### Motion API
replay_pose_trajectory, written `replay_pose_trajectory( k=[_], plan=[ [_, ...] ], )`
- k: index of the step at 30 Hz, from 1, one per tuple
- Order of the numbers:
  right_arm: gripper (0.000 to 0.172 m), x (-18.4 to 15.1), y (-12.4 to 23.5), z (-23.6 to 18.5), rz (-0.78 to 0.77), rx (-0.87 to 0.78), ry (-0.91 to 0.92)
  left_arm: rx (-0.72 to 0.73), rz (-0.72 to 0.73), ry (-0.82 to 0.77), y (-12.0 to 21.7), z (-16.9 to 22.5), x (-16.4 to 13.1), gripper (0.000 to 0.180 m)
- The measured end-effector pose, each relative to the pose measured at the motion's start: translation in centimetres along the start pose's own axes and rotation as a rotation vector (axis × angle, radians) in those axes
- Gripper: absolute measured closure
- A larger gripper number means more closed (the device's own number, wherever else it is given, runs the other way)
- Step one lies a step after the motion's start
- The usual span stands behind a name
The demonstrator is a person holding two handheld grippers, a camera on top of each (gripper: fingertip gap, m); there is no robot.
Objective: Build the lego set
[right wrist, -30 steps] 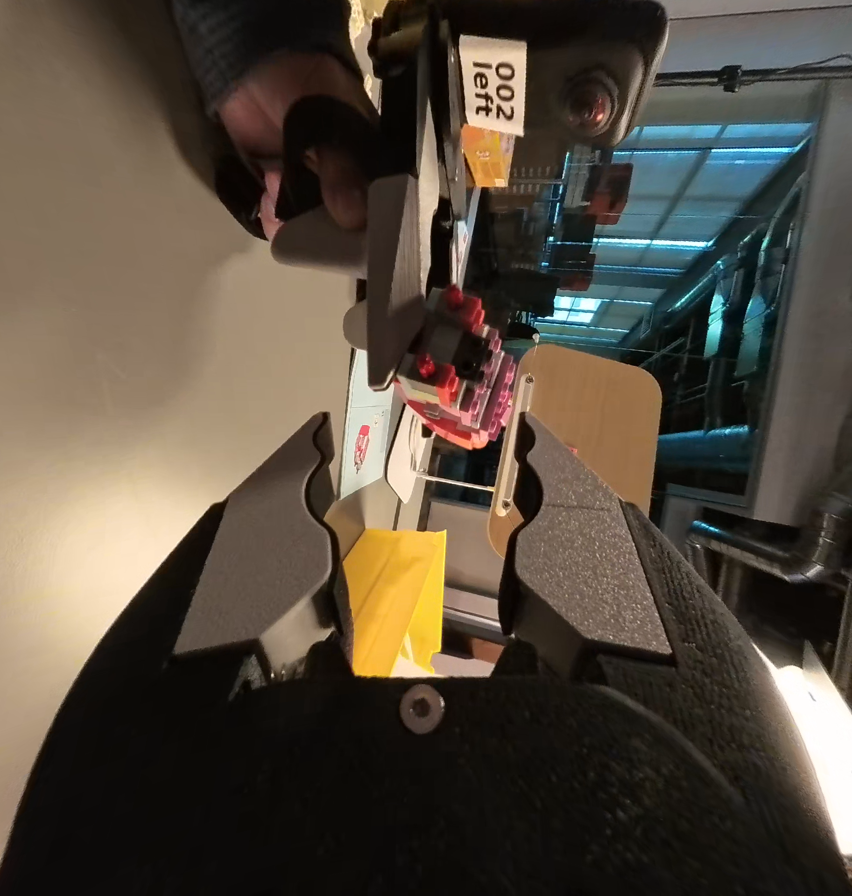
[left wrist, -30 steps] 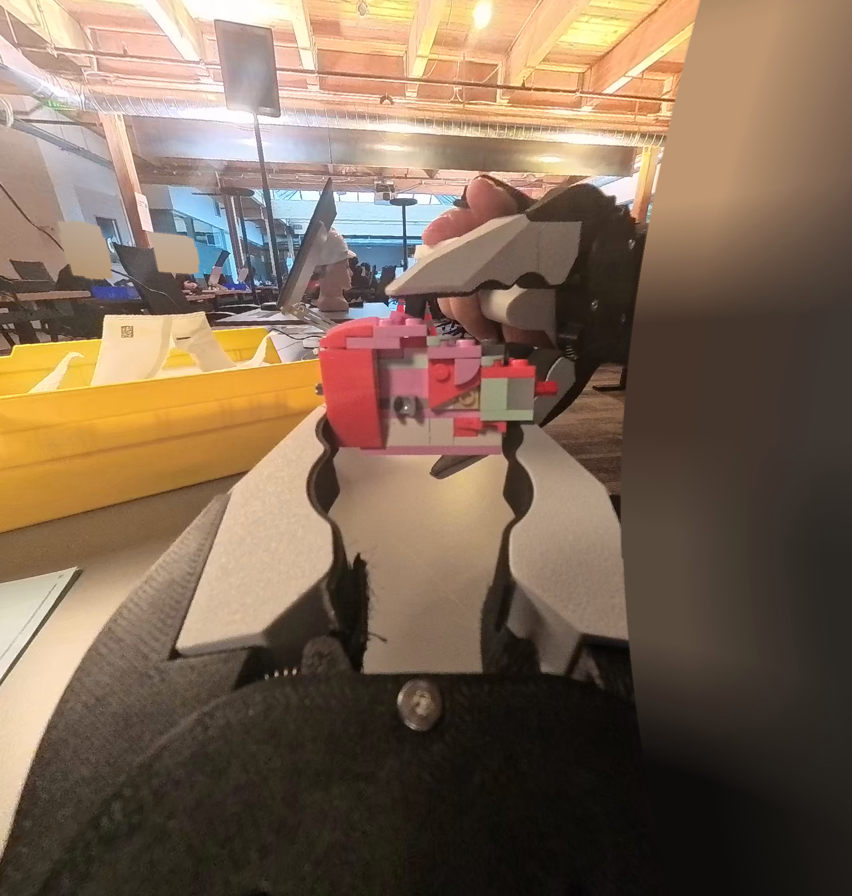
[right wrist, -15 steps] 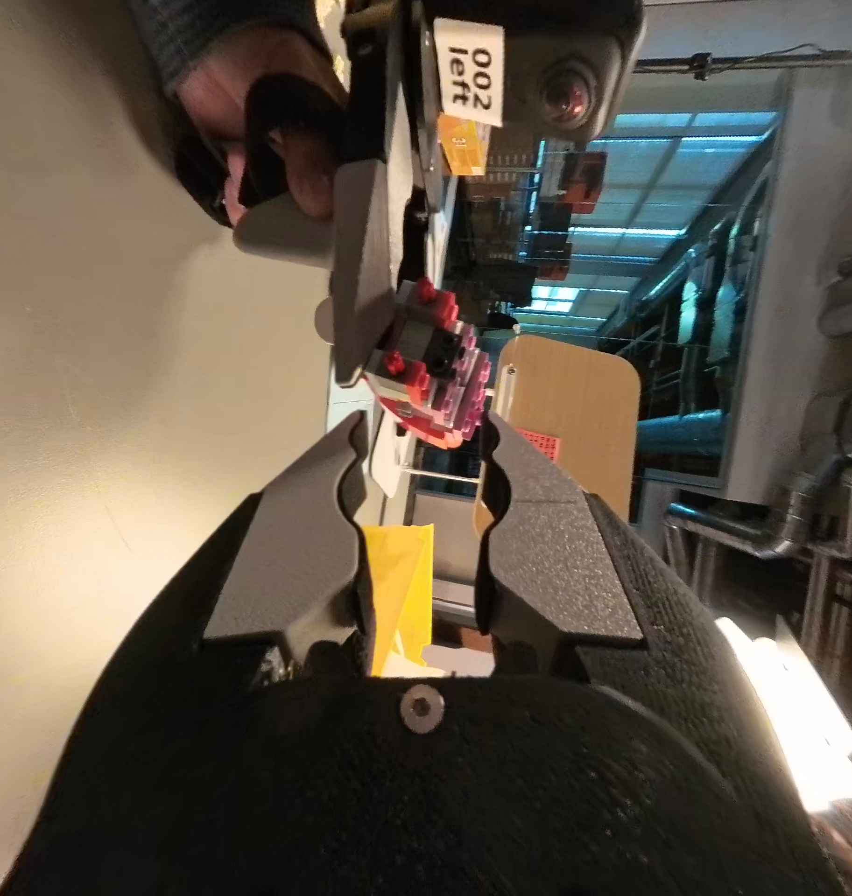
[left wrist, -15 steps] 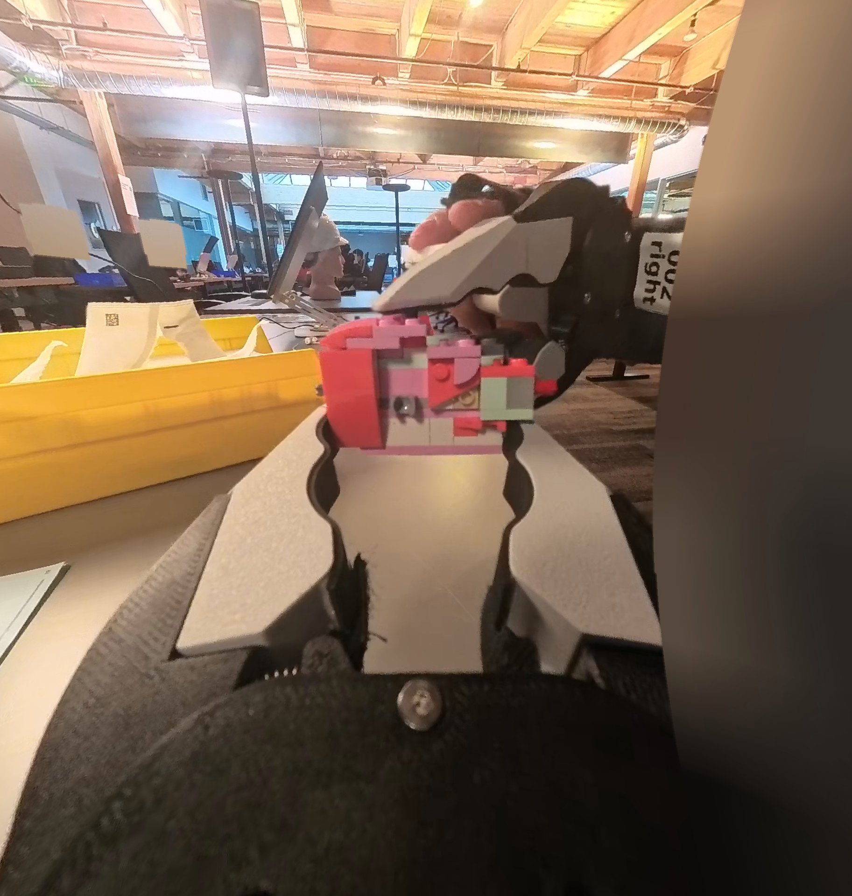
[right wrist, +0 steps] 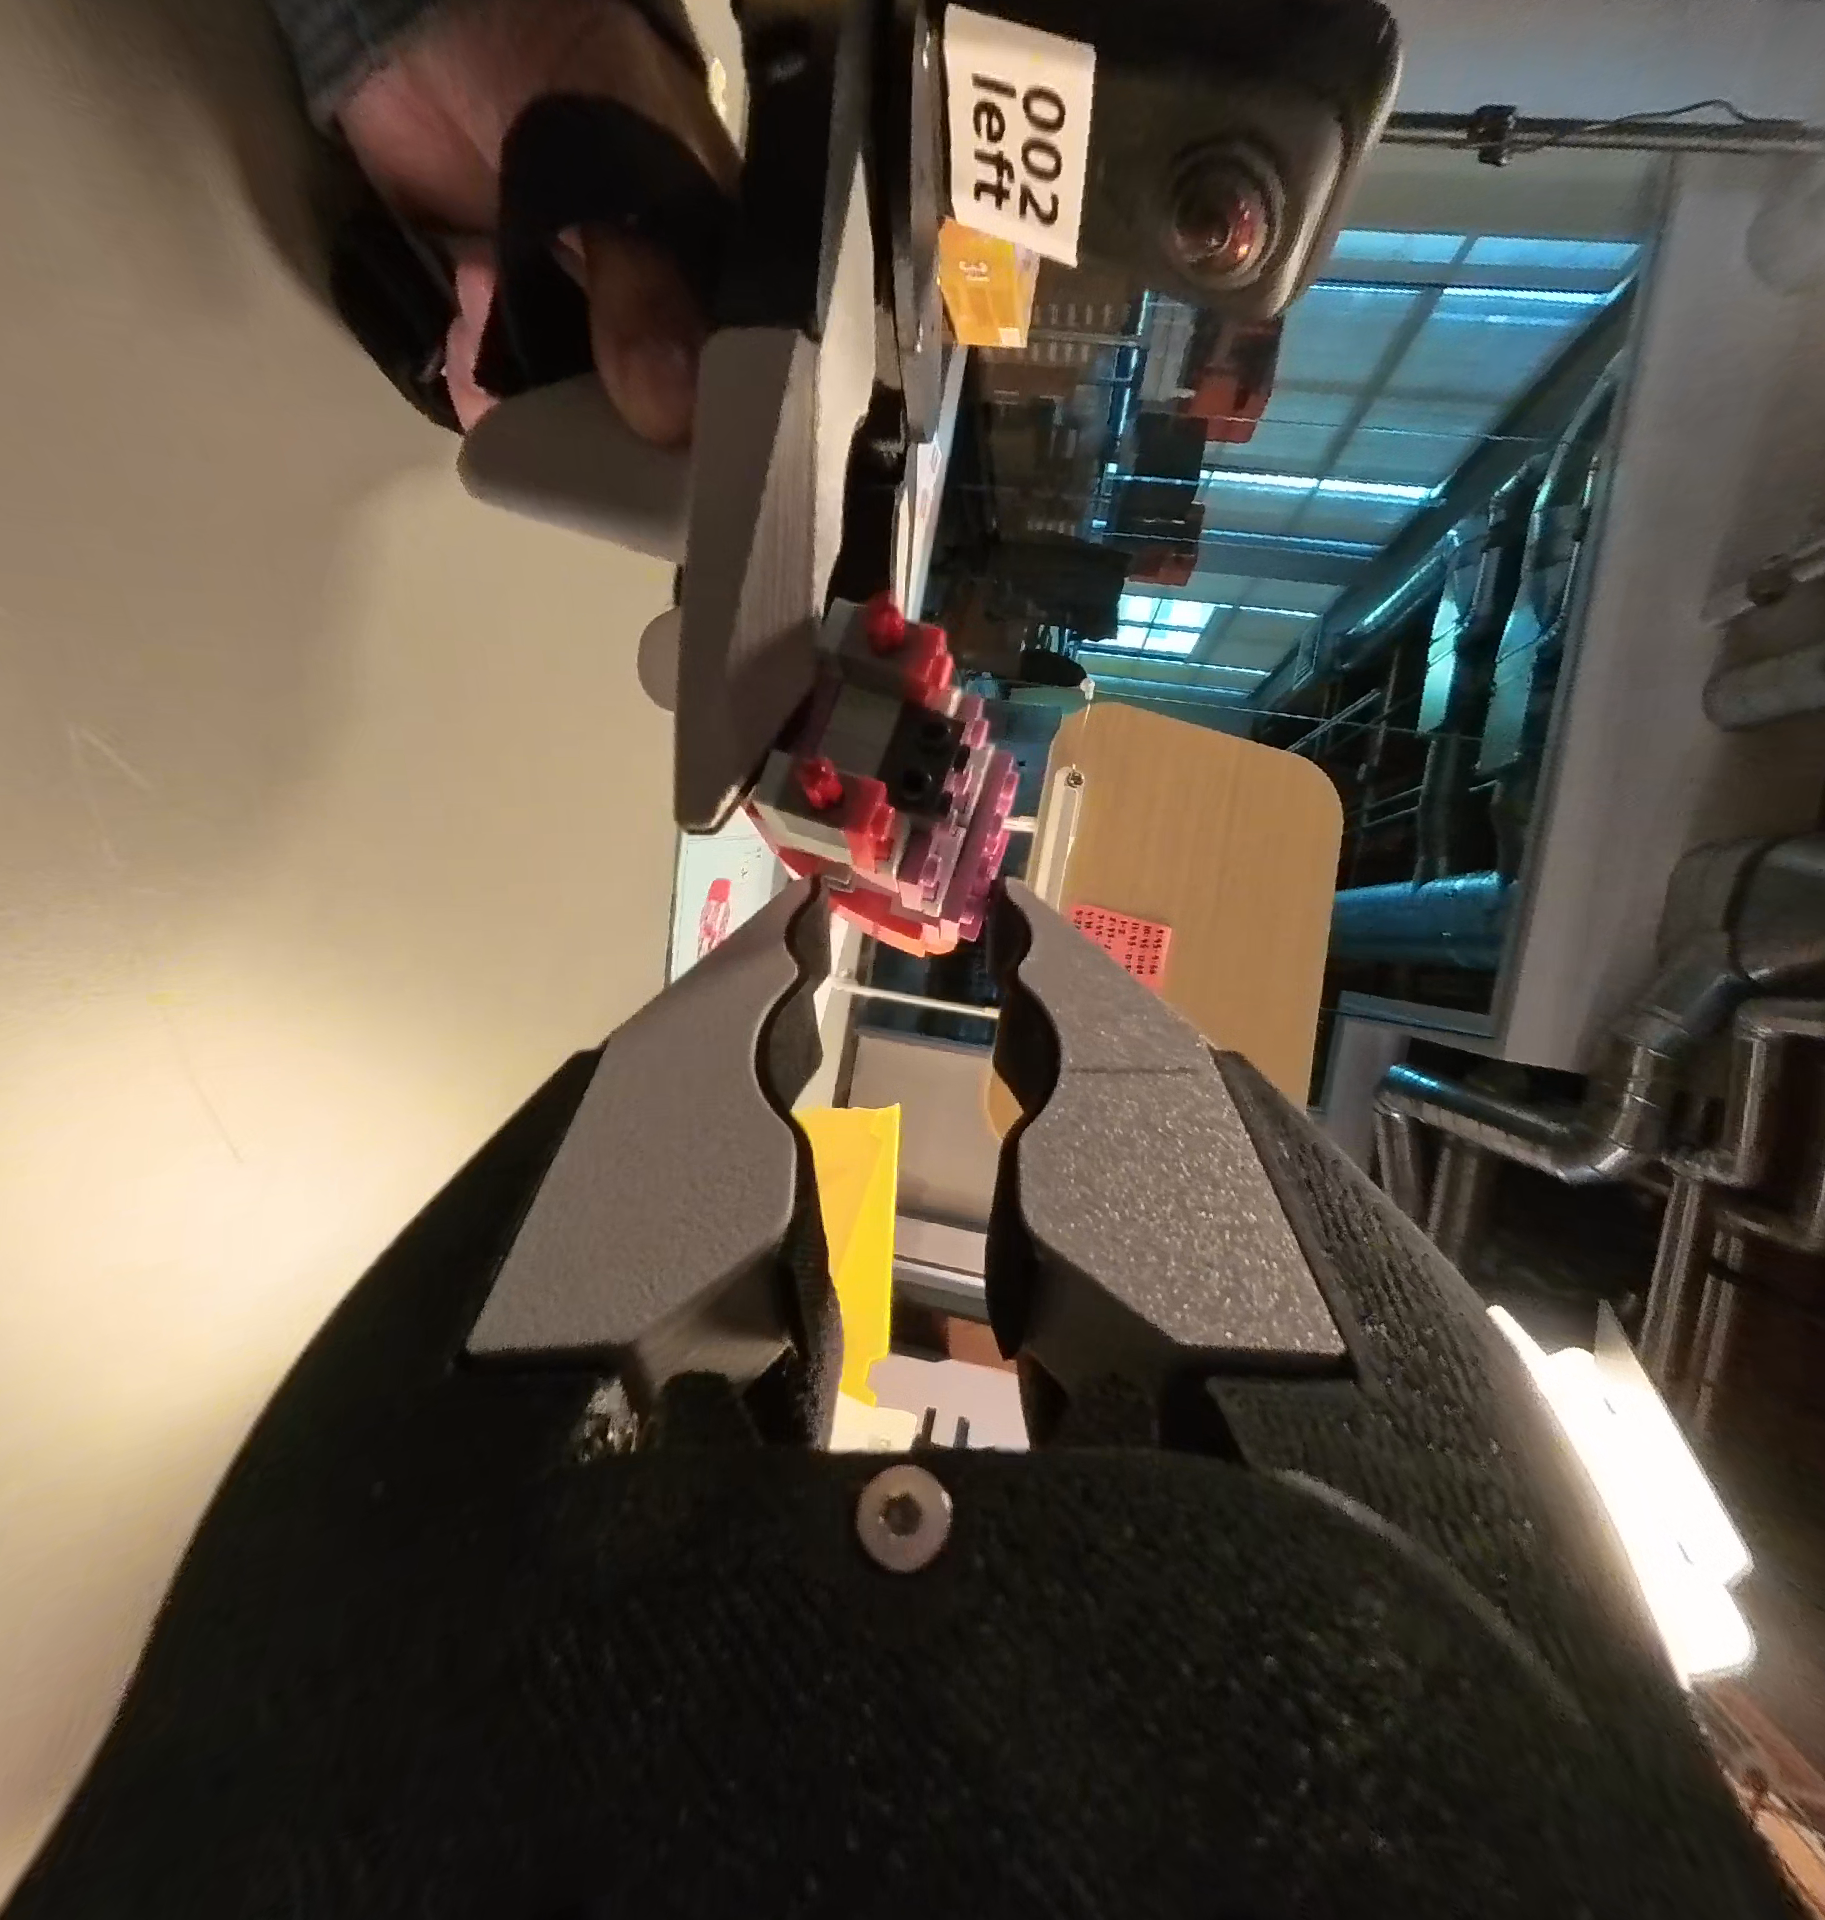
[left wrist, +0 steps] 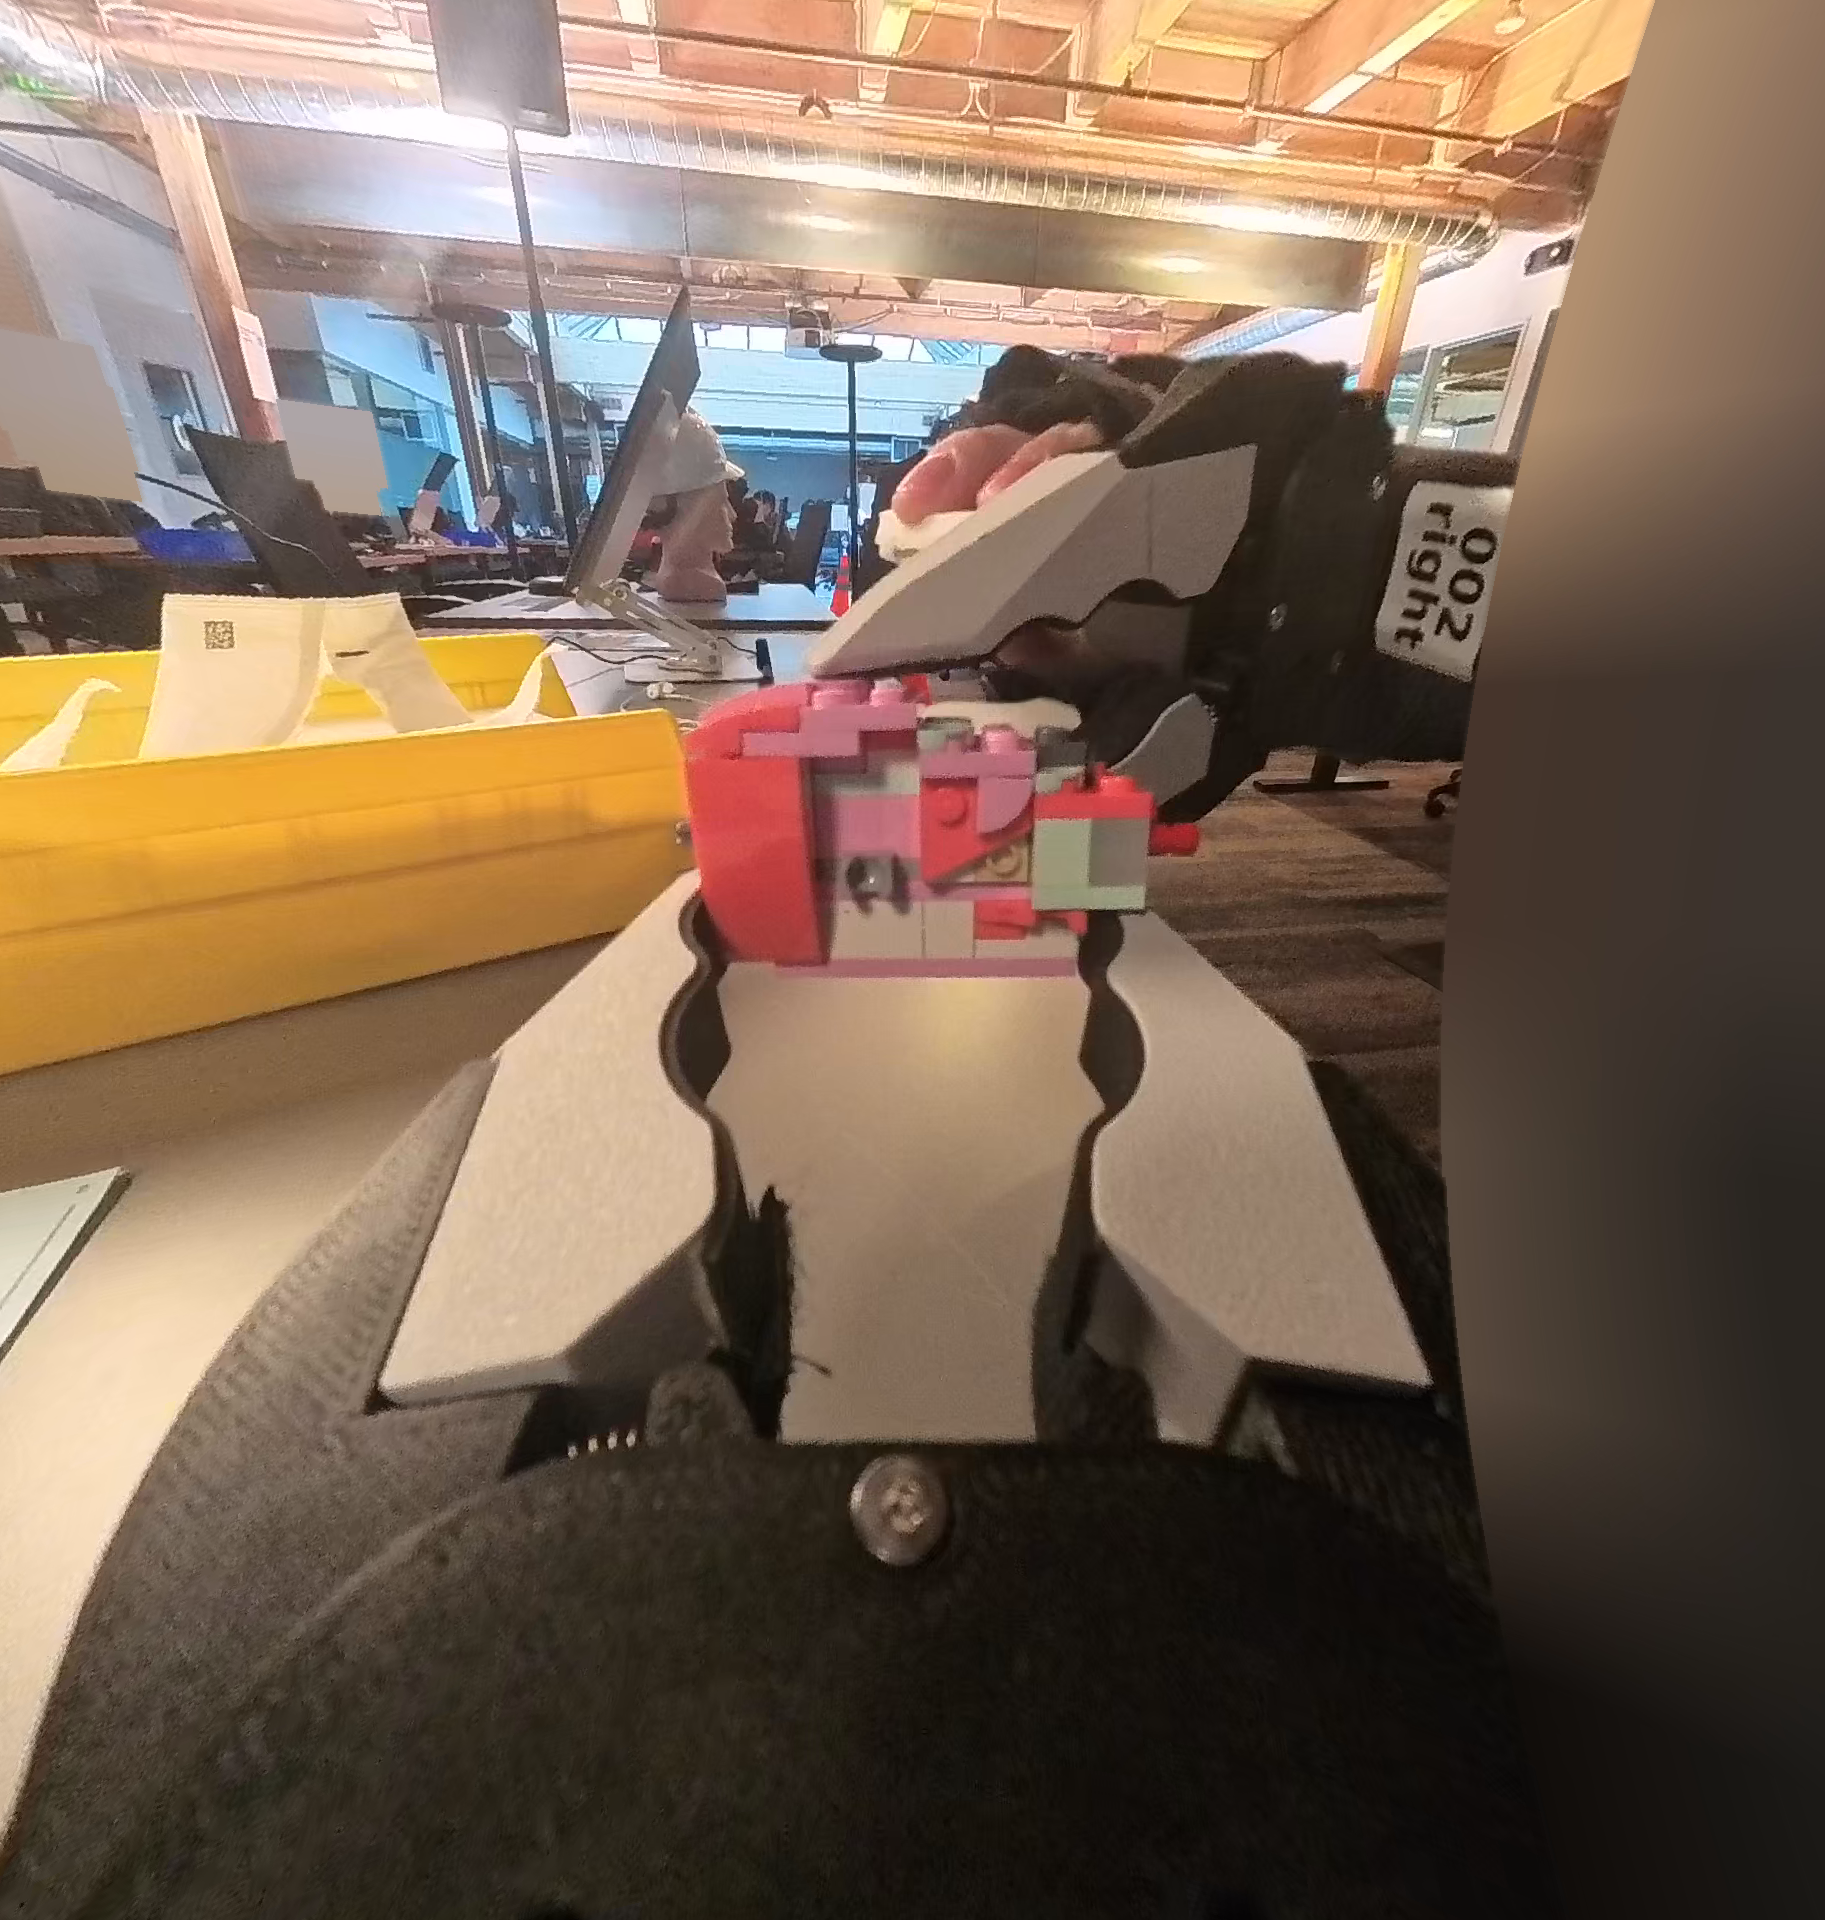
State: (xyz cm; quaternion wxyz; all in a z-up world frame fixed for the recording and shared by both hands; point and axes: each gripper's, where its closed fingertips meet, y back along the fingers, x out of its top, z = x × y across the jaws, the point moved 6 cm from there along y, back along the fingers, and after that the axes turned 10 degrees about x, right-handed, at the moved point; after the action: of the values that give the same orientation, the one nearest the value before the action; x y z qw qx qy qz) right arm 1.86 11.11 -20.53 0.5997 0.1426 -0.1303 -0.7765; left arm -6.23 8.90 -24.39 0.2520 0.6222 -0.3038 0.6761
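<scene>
A small brick model point(left wrist: 887, 831) of red, pink and grey bricks is held above the table. My left gripper point(left wrist: 897, 925) is shut on it, with one fingertip pressed to each side. In the right wrist view the same model point(right wrist: 918, 831) hangs from the left gripper's finger point(right wrist: 752, 623). Its red and pink end sits between my right gripper's point(right wrist: 903, 914) fingertips, which touch it on both sides. In the left wrist view a finger point(left wrist: 991, 592) of the right gripper lies just over the model's top studs, with a hand behind it.
A yellow bin point(left wrist: 264, 852) holding white sheets stands on the table point(left wrist: 160, 1195) to the left. A booklet point(left wrist: 14, 1247) lies at the near left. A dark blurred panel point(left wrist: 1666, 935) fills the right edge. A wooden board point(right wrist: 1199, 883) stands behind the model.
My right gripper's jaws have closed from wide open onto the end of the brick model and moved closer to it. My left gripper has kept its hold on the model.
</scene>
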Motion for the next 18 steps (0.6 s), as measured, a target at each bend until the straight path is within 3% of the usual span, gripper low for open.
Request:
replay_pose_trajectory(
  k=[4,8,14,18],
  plan=[
    [0.142,-0.2,-0.1,0.1,0.054,-0.013,-0.131,-0.003,0.020,0.012,0.1,-0.1,0.2,0.112],
    [0.103,-1.1,0.1,0.0,0.128,0.067,-0.458,0.029,0.043,0.001,0.3,-0.4,0.4,0.112],
    [0.092,-3.4,1.3,1.0,0.487,0.186,-1.134,0.055,0.074,0.009,0.7,-0.9,0.8,0.112],
    [0.092,-4.9,1.4,0.7,0.570,0.090,-1.314,0.082,0.082,-0.014,0.7,-1.0,0.9,0.112]
  ],
)
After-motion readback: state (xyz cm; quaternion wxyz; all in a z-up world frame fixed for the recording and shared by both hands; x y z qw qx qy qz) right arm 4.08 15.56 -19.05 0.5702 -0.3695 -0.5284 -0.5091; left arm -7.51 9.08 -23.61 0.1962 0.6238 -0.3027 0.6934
